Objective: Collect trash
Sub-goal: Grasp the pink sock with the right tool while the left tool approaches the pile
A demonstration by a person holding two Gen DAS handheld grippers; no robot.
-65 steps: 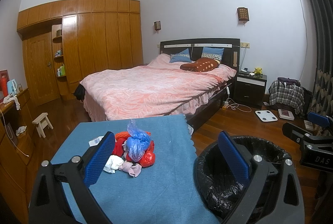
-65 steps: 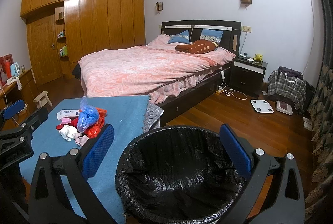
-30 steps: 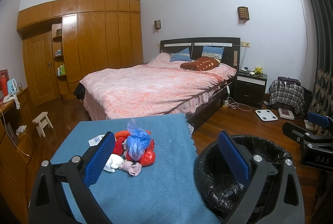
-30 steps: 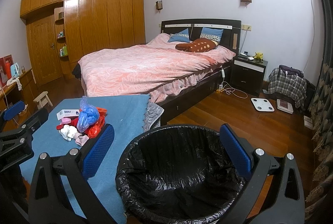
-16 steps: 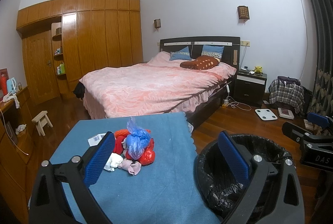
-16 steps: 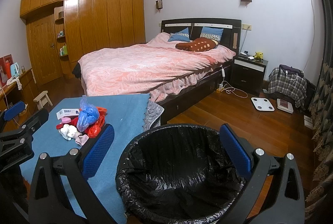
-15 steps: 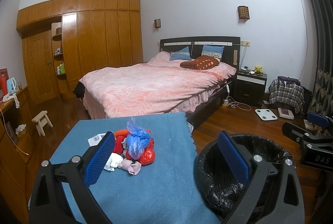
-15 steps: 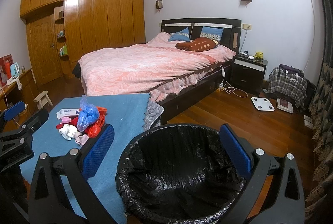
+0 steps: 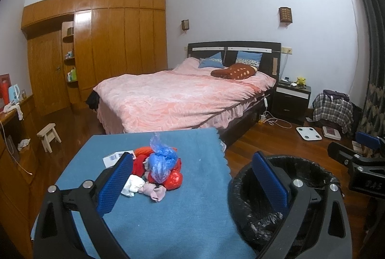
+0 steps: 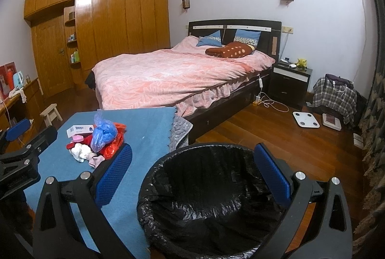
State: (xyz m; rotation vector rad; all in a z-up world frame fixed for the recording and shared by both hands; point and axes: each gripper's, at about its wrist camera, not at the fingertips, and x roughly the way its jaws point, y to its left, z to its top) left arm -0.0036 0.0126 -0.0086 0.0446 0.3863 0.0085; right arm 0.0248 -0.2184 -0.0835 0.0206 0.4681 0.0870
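Note:
A heap of trash sits on the blue-covered table [image 9: 192, 206]: a blue plastic bag [image 9: 161, 161] on top, red bags [image 9: 173, 180], white and pink crumpled bits [image 9: 156, 192], and a small white box [image 9: 115, 158]. The same blue plastic bag [image 10: 104, 132] and white box [image 10: 80, 130] show in the right wrist view. A bin lined with a black bag [image 10: 209, 196] stands right of the table. My left gripper [image 9: 190, 183] is open above the table, behind the heap. My right gripper [image 10: 192, 172] is open over the bin, holding nothing.
A bed with a pink cover [image 9: 178, 100] lies beyond the table. A dark nightstand [image 9: 292, 100], a white scale [image 9: 308, 133] and plaid clothes [image 9: 333, 109] are on the wooden floor at right. A small wooden stool [image 9: 49, 136] and a desk [image 9: 9, 114] stand at left.
Nothing has visibly changed apart from a slight shift of both views; both grippers stay open and the heap lies untouched.

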